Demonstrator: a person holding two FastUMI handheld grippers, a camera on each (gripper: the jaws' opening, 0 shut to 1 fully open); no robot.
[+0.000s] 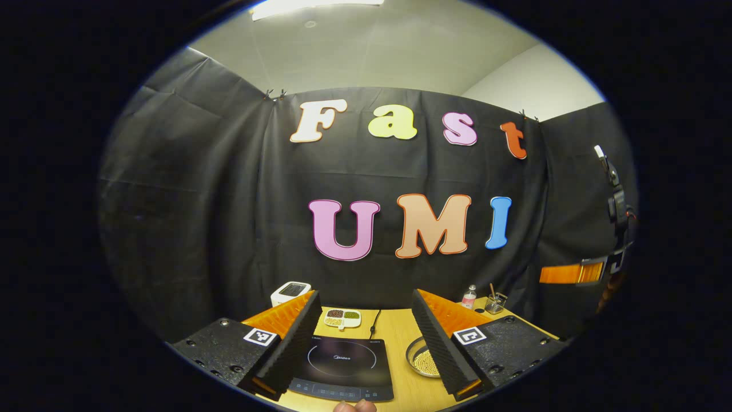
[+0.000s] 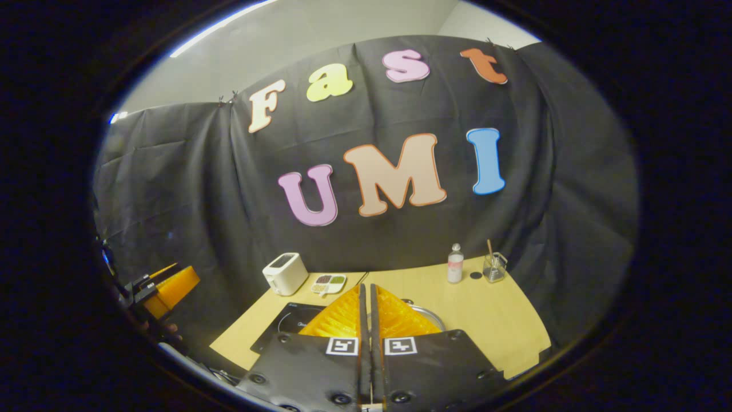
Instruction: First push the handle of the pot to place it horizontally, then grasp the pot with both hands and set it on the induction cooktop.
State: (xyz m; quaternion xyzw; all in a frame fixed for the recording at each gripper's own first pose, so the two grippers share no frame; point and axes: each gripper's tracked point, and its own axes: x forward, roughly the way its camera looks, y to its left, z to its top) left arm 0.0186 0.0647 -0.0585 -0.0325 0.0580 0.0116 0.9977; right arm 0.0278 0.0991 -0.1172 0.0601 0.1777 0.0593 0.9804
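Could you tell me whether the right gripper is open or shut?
Shut. In the right gripper view, the right gripper's two fingers lie pressed together, nothing between them.

On the table (image 2: 503,320), the induction cooktop (image 1: 343,366) is set near and to the left, with the pot (image 1: 424,359) just right of it. A toaster (image 2: 285,273) and a sectioned dish (image 1: 342,318) are placed behind the cooktop. A bottle (image 2: 455,264) and a glass jar (image 2: 494,268) are placed far right.

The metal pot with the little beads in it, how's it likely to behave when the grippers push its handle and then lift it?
The pot looks like shallow, shiny metal, so it would probably slide or spin on the smooth wooden table rather than tip. Its rim may be slippery to grip. The loose beads inside could shift or spill if it tilts.
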